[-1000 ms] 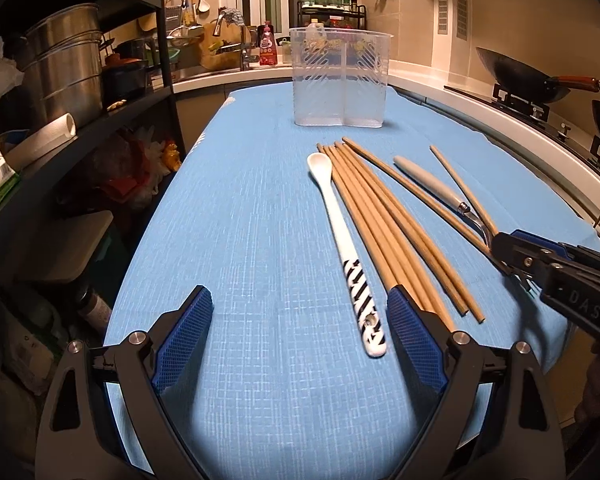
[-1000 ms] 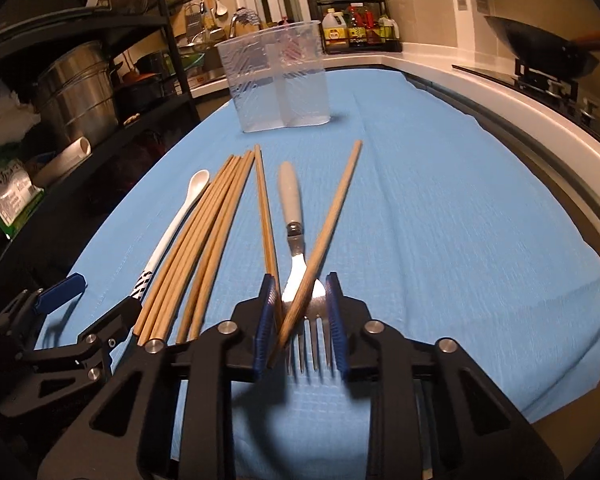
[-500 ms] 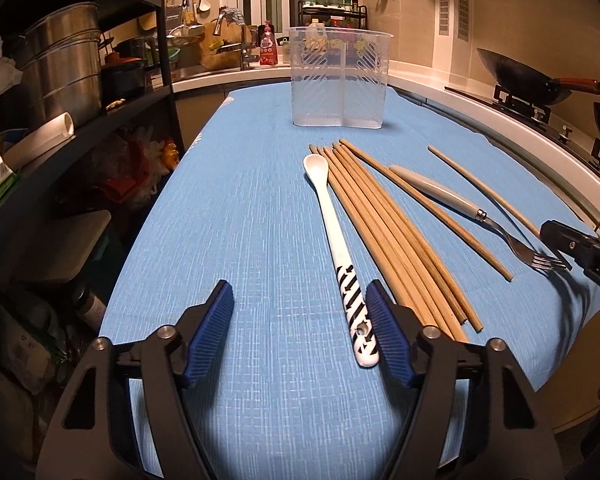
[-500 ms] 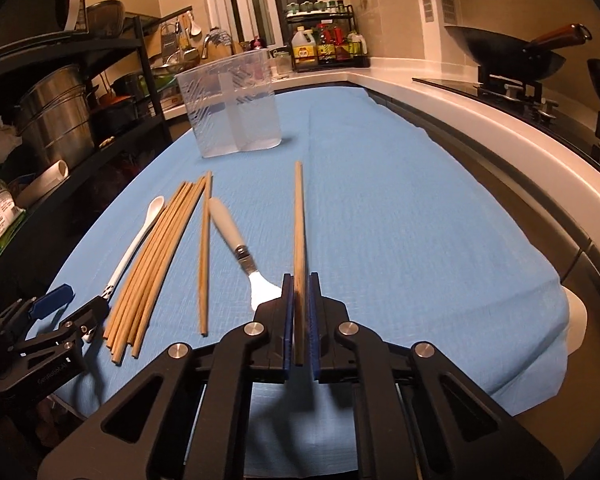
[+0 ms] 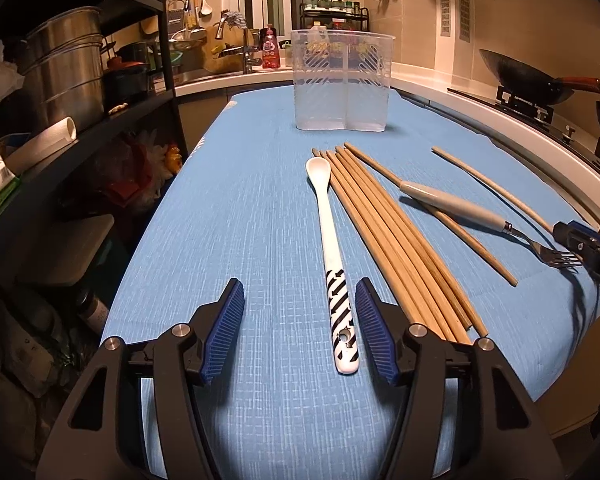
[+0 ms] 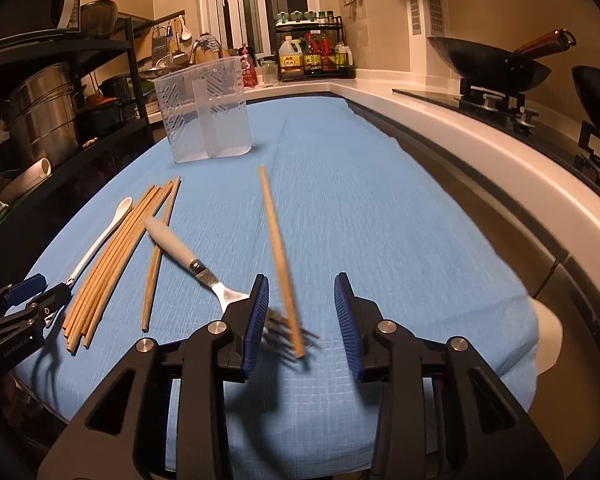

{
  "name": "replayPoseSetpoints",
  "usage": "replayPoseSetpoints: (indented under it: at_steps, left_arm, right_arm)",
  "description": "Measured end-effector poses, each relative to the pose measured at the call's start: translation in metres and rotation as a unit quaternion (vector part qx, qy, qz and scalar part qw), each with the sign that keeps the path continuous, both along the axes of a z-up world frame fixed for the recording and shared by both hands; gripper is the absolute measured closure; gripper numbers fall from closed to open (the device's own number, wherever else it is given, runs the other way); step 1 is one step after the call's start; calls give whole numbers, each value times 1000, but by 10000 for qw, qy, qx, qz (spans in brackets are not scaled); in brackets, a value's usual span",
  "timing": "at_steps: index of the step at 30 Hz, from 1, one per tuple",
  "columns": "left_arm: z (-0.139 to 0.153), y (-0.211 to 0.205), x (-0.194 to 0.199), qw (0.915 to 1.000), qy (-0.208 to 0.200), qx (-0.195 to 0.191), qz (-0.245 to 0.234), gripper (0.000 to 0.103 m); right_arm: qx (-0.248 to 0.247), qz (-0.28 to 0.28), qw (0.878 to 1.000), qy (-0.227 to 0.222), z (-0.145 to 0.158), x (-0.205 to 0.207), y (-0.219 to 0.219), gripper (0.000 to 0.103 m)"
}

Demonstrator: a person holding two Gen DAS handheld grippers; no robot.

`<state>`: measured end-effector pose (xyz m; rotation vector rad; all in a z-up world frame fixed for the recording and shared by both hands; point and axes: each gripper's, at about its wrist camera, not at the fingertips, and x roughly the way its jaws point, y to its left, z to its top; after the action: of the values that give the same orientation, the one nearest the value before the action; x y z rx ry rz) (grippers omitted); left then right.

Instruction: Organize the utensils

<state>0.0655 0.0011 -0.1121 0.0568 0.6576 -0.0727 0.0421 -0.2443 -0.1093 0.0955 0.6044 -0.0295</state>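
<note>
Right wrist view: a single chopstick (image 6: 280, 260) is seen loose between the just-opened right gripper (image 6: 302, 322), apparently separated for sorting; the left gripper (image 5: 300, 330), closing, straddles the spoon (image 5: 332, 256) handle.

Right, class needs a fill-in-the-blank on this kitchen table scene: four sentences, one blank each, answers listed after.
1. The white spoon lies between the pads of the ____ tool.
2. The cloth covering the table is ____.
3. The fork handle rests across a single ____.
4. The clear holder standing at the far end contains ____ utensils.

Answers: left; blue; chopstick; no
</note>
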Motion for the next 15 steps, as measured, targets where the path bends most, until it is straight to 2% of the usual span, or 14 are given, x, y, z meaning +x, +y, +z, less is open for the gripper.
replayPoseSetpoints:
  at_steps: [4,7,11,14,15]
  left_arm:
    - [0,0,2,10000,-34,62,-10,44]
    - [-1,1,2,10000,-33,59,-16,45]
    - [0,5,2,10000,10,-35,13,56]
    - [0,6,4,10000,22,-42,16,58]
    - [0,6,3,10000,17,-34,2,61]
  right_arm:
    - [39,-1,10000,57,-2,3,-13,57]
    - [-22,39,10000,65,-4,2,-18,57]
    - [188,201,9995,164,-8,0,-21,57]
    - [45,287,9994,176,-9,1,-17,60]
    - [11,351,9992,199,-8,3,-16,67]
